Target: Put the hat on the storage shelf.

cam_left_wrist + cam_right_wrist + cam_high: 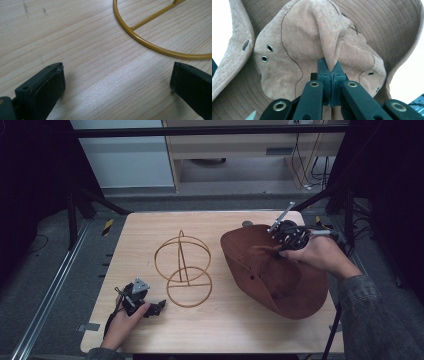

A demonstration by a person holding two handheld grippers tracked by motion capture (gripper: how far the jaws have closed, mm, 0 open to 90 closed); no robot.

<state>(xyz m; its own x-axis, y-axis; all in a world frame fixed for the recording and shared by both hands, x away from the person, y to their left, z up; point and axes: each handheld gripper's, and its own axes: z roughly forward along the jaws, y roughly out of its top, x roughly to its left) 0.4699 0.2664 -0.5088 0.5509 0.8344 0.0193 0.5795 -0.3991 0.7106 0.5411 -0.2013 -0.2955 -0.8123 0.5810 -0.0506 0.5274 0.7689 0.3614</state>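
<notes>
The right hand-held gripper point(331, 75) hides part of the brown hat's point(270, 270) crown, jaws pinched on a fold of it above the tabletop point(225, 330). The left hand-held gripper point(159, 307) rests jaws apart, empty, beside the wire stand point(184, 270).

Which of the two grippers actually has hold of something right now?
The right gripper: its jaws are shut on a fold of the brown hat. The left gripper rests open on the table.

The brown hat point(317, 50) hides the right gripper's point(331, 71) pad tips in a pinched fold — its brim runs off the right gripper view's edges. The wire stand's point(160, 47) ring is cut by the left gripper view's top and right edges — only 1 arc shows.
</notes>
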